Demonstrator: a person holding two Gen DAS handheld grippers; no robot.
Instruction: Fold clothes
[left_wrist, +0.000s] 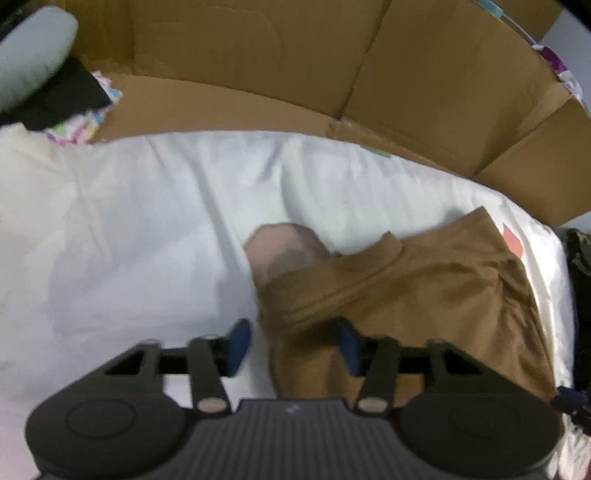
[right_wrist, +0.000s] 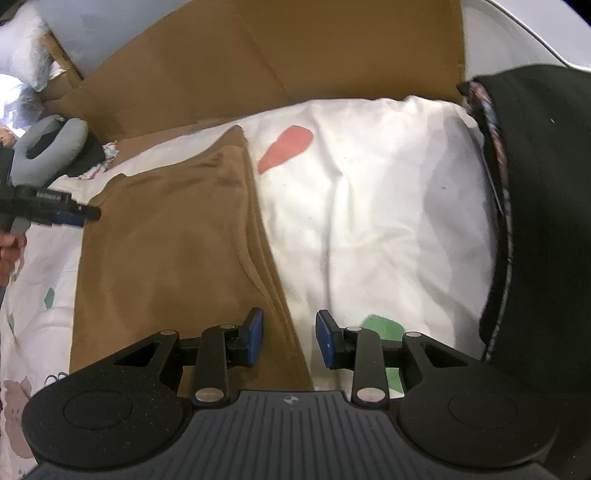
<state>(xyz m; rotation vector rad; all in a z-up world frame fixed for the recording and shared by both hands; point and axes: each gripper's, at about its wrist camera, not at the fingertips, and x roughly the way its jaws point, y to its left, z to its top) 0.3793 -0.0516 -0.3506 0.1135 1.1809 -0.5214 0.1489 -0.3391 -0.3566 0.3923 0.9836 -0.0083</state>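
Hovering low, left tongs (left_wrist: 291, 345) spread wide, straddling near-left edge of brown garment (left_wrist: 402, 291). Right tongs (right_wrist: 289, 338) spread too, gripping nothing, poised over garment's right edge. Garment lies flat on white bedsheet (right_wrist: 388, 206), red patch (right_wrist: 286, 147) just beside it. Cardboard (left_wrist: 258, 55) stands behind.

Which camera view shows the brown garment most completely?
The right wrist view: the brown garment lies spread on the white sheet, most of it visible. The left wrist view shows only its blurred, bunched end, partly hidden behind the open left gripper.
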